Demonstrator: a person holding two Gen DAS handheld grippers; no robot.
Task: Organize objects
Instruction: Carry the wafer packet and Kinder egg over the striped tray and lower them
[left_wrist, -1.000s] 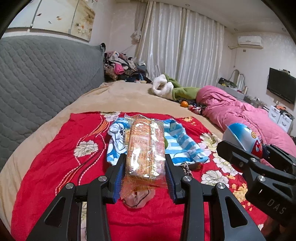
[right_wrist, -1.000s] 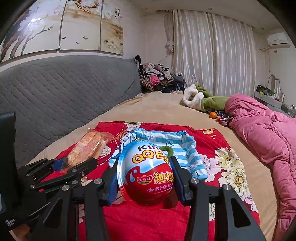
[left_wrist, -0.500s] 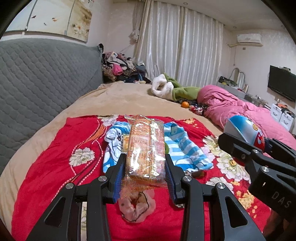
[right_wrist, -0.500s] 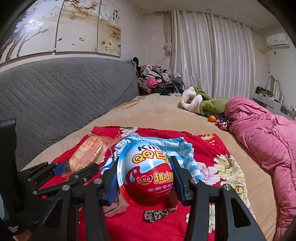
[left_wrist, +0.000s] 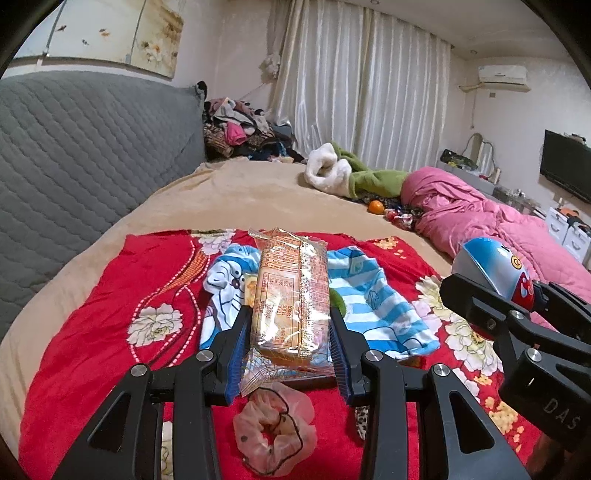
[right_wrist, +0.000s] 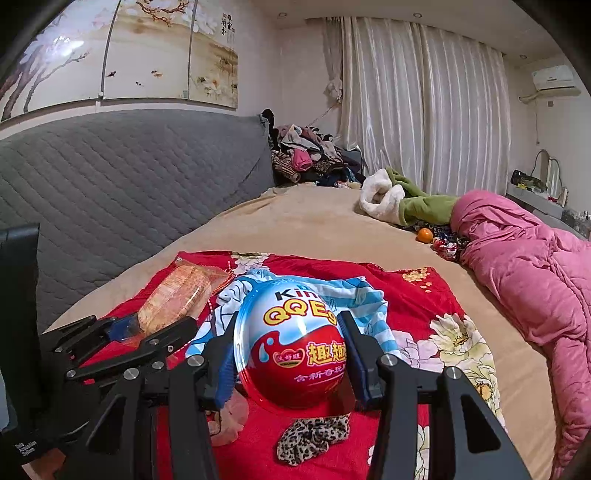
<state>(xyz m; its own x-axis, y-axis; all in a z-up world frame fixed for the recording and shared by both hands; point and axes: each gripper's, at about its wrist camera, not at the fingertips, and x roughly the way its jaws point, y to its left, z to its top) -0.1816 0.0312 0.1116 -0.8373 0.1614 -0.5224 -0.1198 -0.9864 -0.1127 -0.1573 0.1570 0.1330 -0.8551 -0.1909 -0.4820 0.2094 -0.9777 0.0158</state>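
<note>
- Between the pads of our left gripper (left_wrist: 288, 328), low in the frame's centre, sits a clear-wrapped biscuit packet (left_wrist: 291, 295), pinched on both long sides and jutting up-frame; its near end hides part of the red floral cloth (left_wrist: 92, 325).
- Just below it a pink scrunchie (left_wrist: 275, 432) lies partly behind the gripper's arms.
- Our right gripper (right_wrist: 291, 347) clamps a toy egg (right_wrist: 291, 343); its printing is cut off by the pads.
- Under the egg, a leopard scrunchie (right_wrist: 314, 435) shows; a striped blue garment (right_wrist: 369, 299) behind is mostly covered.
</note>
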